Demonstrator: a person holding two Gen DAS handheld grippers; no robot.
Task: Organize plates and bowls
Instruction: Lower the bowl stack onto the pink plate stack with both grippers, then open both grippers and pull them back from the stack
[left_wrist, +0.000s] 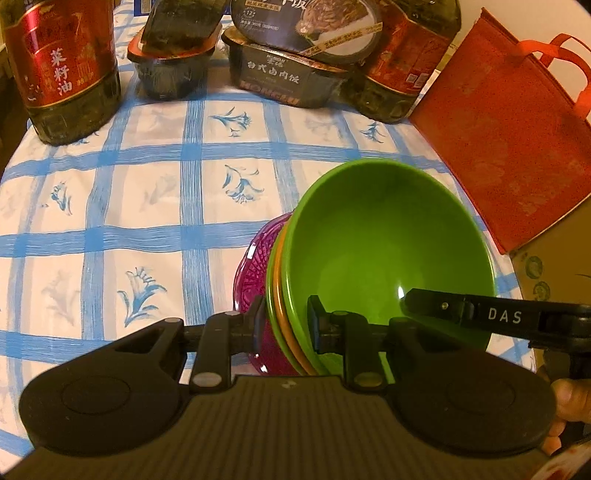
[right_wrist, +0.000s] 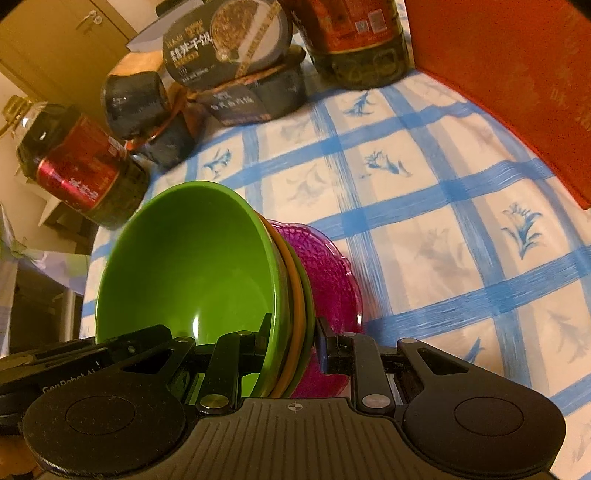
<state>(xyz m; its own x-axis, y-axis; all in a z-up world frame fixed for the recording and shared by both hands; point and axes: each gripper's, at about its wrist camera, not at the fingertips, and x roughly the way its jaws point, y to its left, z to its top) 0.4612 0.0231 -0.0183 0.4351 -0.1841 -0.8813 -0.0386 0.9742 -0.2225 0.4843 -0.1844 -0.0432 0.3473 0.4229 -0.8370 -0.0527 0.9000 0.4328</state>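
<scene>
A nested stack of bowls is held tilted above the table: a green bowl (left_wrist: 388, 236) on the inside, an orange bowl (left_wrist: 282, 314) and another green one under it, and a magenta patterned glass bowl (left_wrist: 255, 266) outermost. My left gripper (left_wrist: 286, 328) is shut on the stack's near rim. My right gripper (right_wrist: 291, 343) is shut on the rim at the opposite side; the green bowl (right_wrist: 184, 258) and the magenta bowl (right_wrist: 328, 280) show there too. The right gripper's finger shows in the left wrist view (left_wrist: 461, 314).
The table has a blue-checked floral cloth (left_wrist: 147, 206). Cooking oil bottles (left_wrist: 62, 70), (left_wrist: 399, 70) and stacked boxed meals (left_wrist: 291, 70) stand along the far edge. A red fabric bag (left_wrist: 509, 140) lies at the right.
</scene>
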